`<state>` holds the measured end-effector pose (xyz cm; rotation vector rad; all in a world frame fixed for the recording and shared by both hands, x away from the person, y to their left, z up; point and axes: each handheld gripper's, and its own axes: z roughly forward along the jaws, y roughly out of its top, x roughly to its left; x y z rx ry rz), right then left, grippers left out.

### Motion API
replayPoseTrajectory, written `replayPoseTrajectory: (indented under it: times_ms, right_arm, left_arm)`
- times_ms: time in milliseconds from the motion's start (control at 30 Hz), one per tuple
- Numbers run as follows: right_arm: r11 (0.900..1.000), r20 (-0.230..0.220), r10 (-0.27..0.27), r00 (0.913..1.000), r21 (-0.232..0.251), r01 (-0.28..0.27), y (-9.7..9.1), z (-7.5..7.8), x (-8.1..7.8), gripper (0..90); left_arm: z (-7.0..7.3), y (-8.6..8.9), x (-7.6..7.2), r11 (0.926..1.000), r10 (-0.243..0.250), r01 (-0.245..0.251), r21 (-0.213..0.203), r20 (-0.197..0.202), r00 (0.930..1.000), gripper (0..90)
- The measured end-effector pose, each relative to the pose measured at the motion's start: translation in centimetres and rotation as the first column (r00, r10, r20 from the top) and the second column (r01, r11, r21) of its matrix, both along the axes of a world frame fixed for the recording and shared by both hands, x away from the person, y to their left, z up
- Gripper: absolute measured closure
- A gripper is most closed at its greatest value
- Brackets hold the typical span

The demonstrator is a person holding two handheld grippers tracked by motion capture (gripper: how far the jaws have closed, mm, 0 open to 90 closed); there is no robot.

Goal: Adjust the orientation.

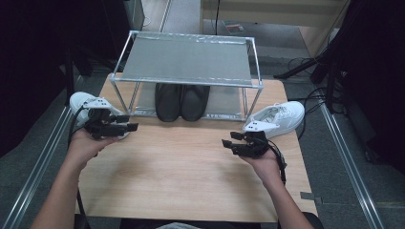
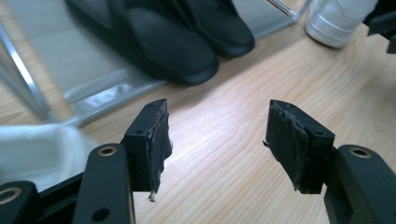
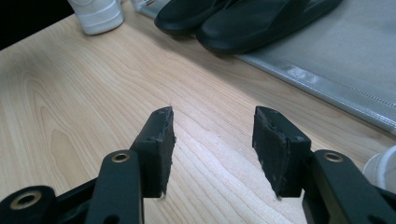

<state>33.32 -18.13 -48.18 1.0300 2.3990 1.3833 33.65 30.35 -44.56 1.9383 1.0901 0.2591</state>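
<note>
The person stood at a wooden table (image 1: 191, 167) with a gripper in each hand. The left gripper (image 1: 128, 123) hung over the table's left edge, just in front of a white sneaker (image 1: 80, 101); its jaws stood wide apart with nothing between them, bare wood showing through the gap. In the left gripper view a blurred white shape lay close by at the lower left. The right gripper (image 1: 227, 144) sat near the right side, jaws apart and empty too, and it pointed toward the middle of the table. Just behind it lay the other sneaker (image 1: 282, 116), its toe close to the hand. At the far edge stood a metal rack (image 1: 186, 59) with a grey cloth top, and on its lower shelf a pair of black shoes (image 1: 181, 101) rested side by side.
</note>
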Motion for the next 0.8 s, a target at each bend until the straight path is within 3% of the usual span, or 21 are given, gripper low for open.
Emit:
replayPoseTrajectory:
  times_ms: [200,367,400,533,567,633,800]
  right_arm:
    - [0.9996,-0.003,0.02,0.9998,-0.021,-0.02,0.3,-0.1,-0.1,49.4]
    - [0.9995,-0.005,0.021,0.9998,-0.023,-0.021,0.4,-0.2,-0.1,49.3]
    - [0.9994,-0.004,0.022,0.9997,-0.025,-0.022,0.4,-0.2,-0.1,49.3]
    - [0.9994,-0.005,0.023,0.9997,-0.027,-0.023,0.3,-0.2,-0.1,49.3]
    - [0.9994,-0.006,0.022,0.9997,-0.028,-0.023,0.3,-0.2,-0.1,49.2]
    - [0.9992,-0.01,0.022,0.9997,-0.032,-0.023,0.4,-0.2,-0.2,48.9]
    - [0.9989,-0.006,0.02,0.9998,-0.043,-0.02,0.2,-0.3,-0.4,48.8]
  left_arm:
    - [0.4,2.3,-0.1,0.9972,0.073,-0.073,-0.017,-0.008,0.9973,43.9]
    - [0.4,4.3,-0.2,0.9919,0.127,-0.127,-0.002,0.003,0.9919,47.1]
    - [0.4,4.6,-0.3,0.9907,0.136,-0.136,-0.005,-0.001,0.9907,49.3]
    - [0.4,5.8,-0.4,0.9843,0.176,-0.176,-0.008,0.006,0.9843,76.5]
    - [0.3,6.0,-0.3,0.9824,0.187,-0.187,0.001,0.003,0.9824,79.9]
    - [0.0,6.3,-0.1,0.9802,0.198,-0.198,0.01,-0.009,0.9802,84.9]
    - [-1.3,6.6,0.9,0.9767,0.215,-0.214,0.013,-0.038,0.976,87.0]
